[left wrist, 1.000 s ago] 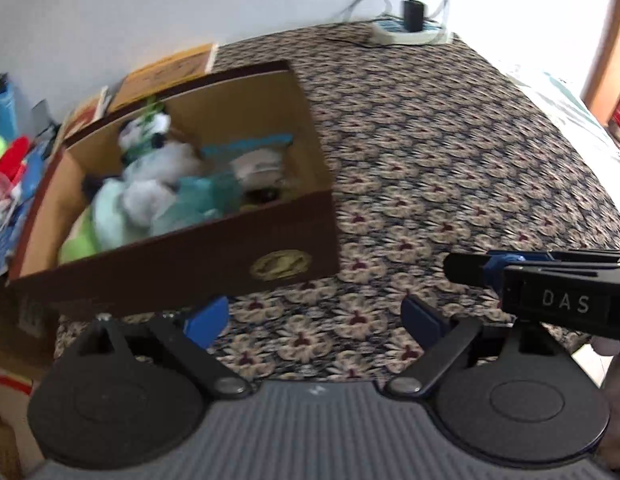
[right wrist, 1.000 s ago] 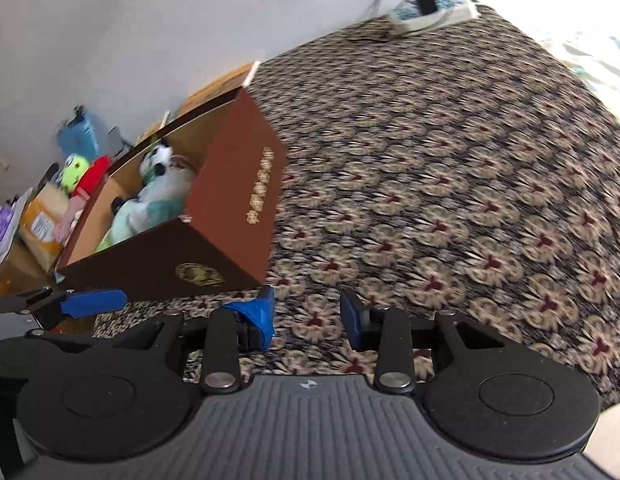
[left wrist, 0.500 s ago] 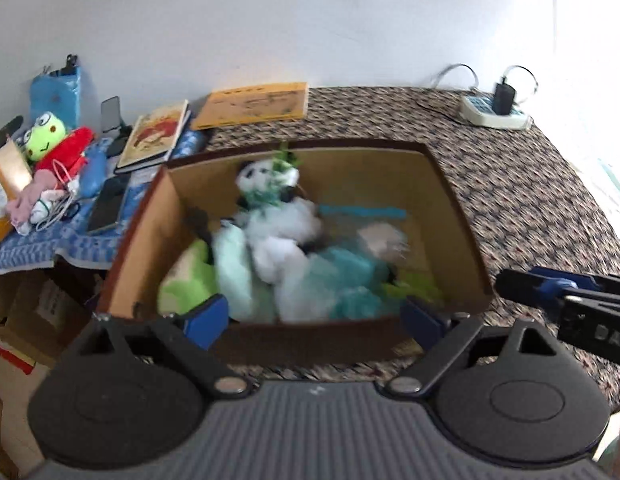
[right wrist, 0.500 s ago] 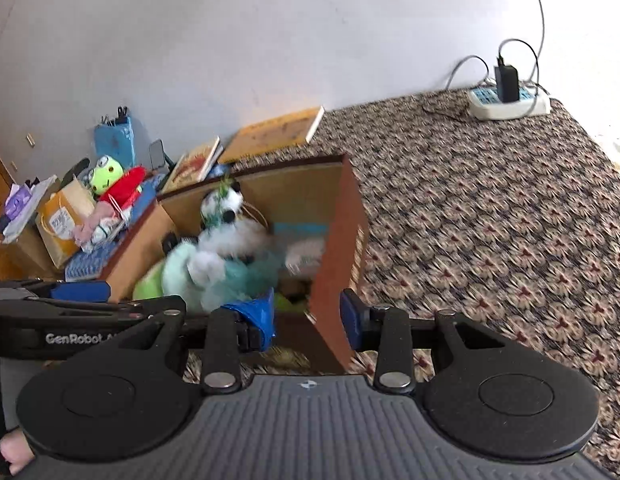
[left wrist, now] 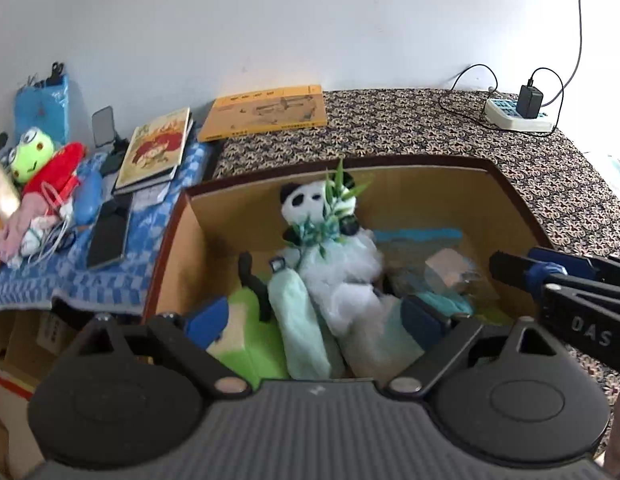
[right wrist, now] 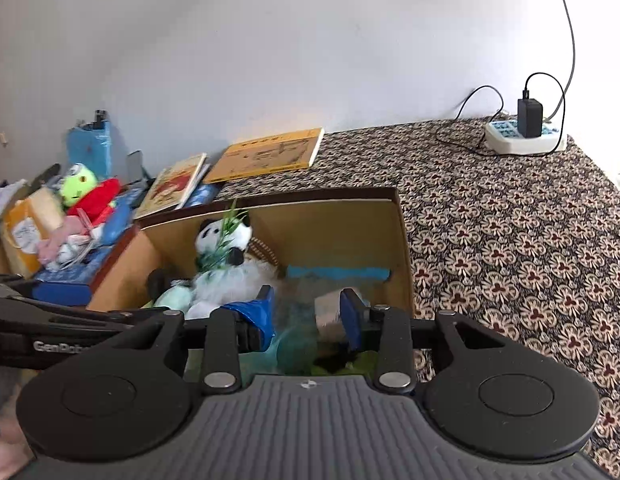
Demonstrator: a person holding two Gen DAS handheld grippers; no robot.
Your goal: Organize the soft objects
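An open brown cardboard box [left wrist: 510,190] sits on the patterned cover and holds several soft things: a panda plush [left wrist: 310,202] with green leaves, white fluff [left wrist: 346,276], a mint cloth [left wrist: 298,320], a lime green piece [left wrist: 246,340] and a teal bag [right wrist: 338,272]. My left gripper [left wrist: 314,318] hangs over the box's near side, open wide with nothing between its fingers. My right gripper [right wrist: 306,316] hovers over the box's right half [right wrist: 402,240]. Its jaws stand a narrow gap apart and grip nothing. Its left pad cover looks torn.
Left of the box lie a yellow book [left wrist: 266,112], a picture book [left wrist: 158,152], a phone [left wrist: 108,236] and a frog plush [left wrist: 30,154] on a blue checked cloth. A power strip [right wrist: 522,138] with cables sits at the far right of the floral cover [right wrist: 510,240].
Both grippers swung from over the patterned cover beside the box to above it, and both views now look down into it. Neither gripper's jaws changed.
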